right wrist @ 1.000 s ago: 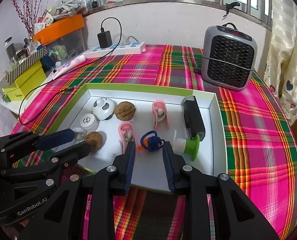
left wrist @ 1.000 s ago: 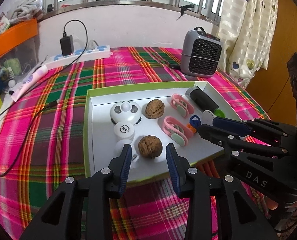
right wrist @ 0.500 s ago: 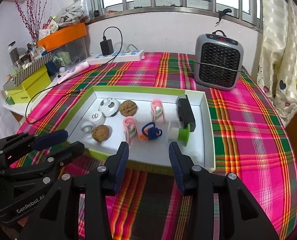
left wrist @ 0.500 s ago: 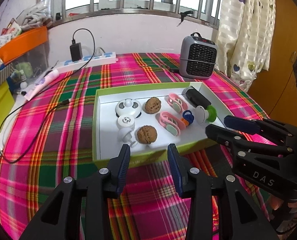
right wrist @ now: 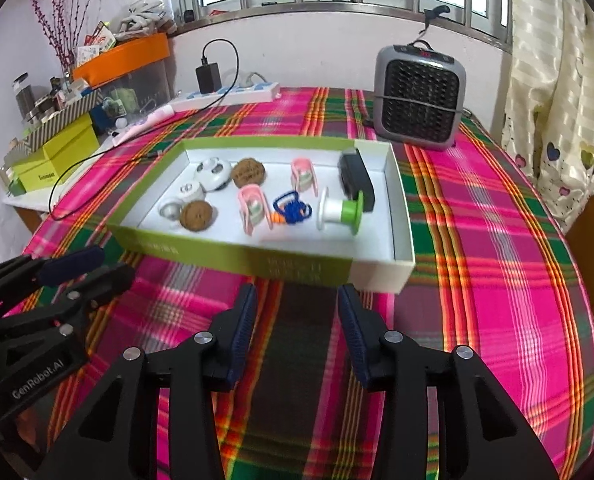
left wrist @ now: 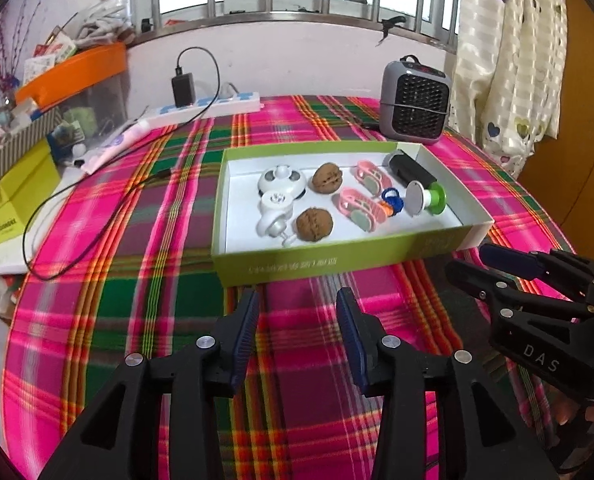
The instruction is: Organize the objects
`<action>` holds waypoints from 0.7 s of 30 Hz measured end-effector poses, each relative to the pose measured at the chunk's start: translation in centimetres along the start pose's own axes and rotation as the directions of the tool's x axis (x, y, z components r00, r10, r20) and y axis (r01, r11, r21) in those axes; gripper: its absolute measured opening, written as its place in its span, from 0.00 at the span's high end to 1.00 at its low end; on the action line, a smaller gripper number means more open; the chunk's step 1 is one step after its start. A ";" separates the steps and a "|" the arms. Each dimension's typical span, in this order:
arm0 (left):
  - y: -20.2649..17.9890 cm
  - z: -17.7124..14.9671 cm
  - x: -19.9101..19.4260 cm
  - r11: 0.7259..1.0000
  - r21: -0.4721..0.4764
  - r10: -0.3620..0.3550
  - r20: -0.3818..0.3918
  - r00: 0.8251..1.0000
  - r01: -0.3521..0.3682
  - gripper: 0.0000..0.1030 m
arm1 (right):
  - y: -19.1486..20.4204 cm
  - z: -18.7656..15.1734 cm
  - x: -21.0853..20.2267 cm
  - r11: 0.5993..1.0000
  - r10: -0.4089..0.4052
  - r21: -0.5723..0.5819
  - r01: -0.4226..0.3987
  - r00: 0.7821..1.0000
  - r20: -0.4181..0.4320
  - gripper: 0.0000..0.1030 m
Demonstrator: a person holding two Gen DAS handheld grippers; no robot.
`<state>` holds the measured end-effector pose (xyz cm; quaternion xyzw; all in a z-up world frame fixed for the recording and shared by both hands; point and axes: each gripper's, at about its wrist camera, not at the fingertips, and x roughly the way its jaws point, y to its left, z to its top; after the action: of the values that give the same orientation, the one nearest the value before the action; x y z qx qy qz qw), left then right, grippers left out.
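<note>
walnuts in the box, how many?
2, both in the green box: one walnut toward the back, one walnut near the front wall. None seem hidden.

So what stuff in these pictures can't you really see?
- Printing on the green box front: too blurred in both views.
- Orange piece: mostly behind the blue ring, right wrist view.
- Things in the orange-lidded bin: too small and murky.
- Person's hands: cut off by the edges.

A plaid cloth (left wrist: 145, 280) covers the counter. At its far right stands a grey heater (left wrist: 413, 104); at far left a white power strip (left wrist: 209, 106) carries a black charger (left wrist: 183, 90). Yellow-green boxes (right wrist: 57, 156) and an orange-lidded bin (right wrist: 125, 56) sit left.
</note>
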<state>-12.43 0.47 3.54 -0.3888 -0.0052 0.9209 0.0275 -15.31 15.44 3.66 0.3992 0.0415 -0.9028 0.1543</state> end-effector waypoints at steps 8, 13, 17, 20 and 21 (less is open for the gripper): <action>-0.4 -1.5 0.3 1.000 -0.008 0.021 -0.027 0.999 -0.021 0.56 | -0.7 -1.8 0.0 0.999 -0.039 0.010 0.040 0.999 -0.036 0.58; -0.8 -1.9 0.3 0.999 -0.001 0.049 -0.025 0.999 -0.049 0.56 | -1.1 -2.6 -0.1 0.999 -0.050 0.020 0.051 0.997 -0.050 0.58; -1.1 -2.4 0.6 0.999 -0.008 0.044 -0.047 0.998 -0.044 0.55 | -1.3 -2.9 -0.3 0.998 -0.052 0.026 0.054 0.997 -0.056 0.57; -1.6 -2.9 1.0 0.998 -0.001 0.056 -0.065 0.996 -0.056 0.55 | -1.3 -3.2 -0.4 0.997 -0.069 0.016 0.070 0.996 -0.060 0.52; -1.7 -3.0 0.9 0.998 0.002 0.061 -0.063 0.996 -0.061 0.54 | -1.3 -3.4 -0.5 0.997 -0.074 0.010 0.075 0.995 -0.059 0.52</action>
<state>-10.85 2.23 0.87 -0.4175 0.0077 0.9086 -0.0004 -12.99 17.46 1.65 0.4248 0.0554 -0.8960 0.1169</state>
